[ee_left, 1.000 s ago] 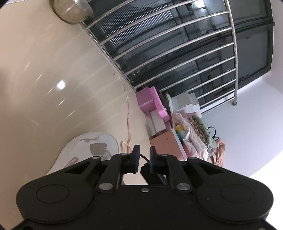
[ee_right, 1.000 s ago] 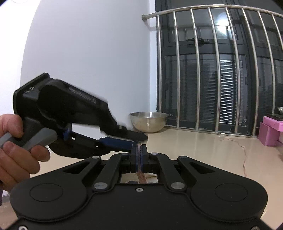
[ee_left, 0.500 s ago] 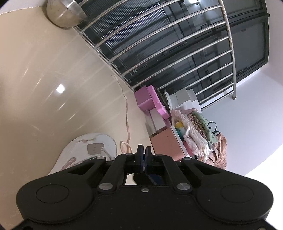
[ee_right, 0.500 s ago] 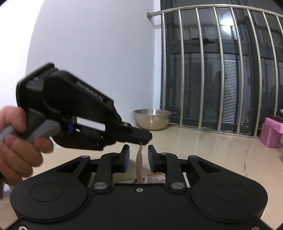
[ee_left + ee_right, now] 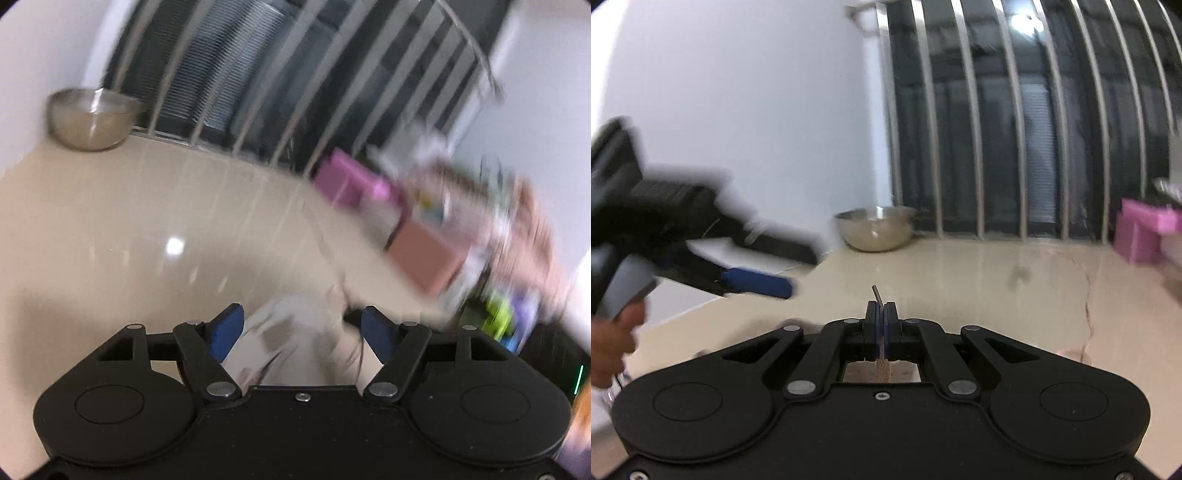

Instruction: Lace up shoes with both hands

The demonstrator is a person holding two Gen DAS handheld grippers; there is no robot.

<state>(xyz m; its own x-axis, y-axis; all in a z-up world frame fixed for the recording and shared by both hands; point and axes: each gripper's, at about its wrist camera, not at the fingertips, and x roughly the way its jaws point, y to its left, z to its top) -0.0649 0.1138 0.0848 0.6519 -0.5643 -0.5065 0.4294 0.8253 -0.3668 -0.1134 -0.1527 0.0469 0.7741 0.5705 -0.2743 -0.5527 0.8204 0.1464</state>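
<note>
A white shoe (image 5: 288, 332) lies blurred on the cream floor just below my left gripper (image 5: 303, 328), whose blue pads stand wide apart with nothing between them. My right gripper (image 5: 881, 314) is shut on a beige shoelace (image 5: 882, 365); the lace's dark tip (image 5: 876, 294) sticks up above the fingers. In the right wrist view the left gripper (image 5: 757, 282) shows at the far left, blurred, held by a hand (image 5: 613, 339).
A steel bowl (image 5: 92, 118) sits on the floor by the barred window (image 5: 1015, 129). Pink boxes (image 5: 351, 181) and a heap of bags and cloth (image 5: 480, 229) stand at the right. A loose lace (image 5: 1086, 302) trails across the cream floor.
My left gripper let go of the lace, opened wide and swung away to the left. My right gripper, open half a second ago, has shut on the lace.
</note>
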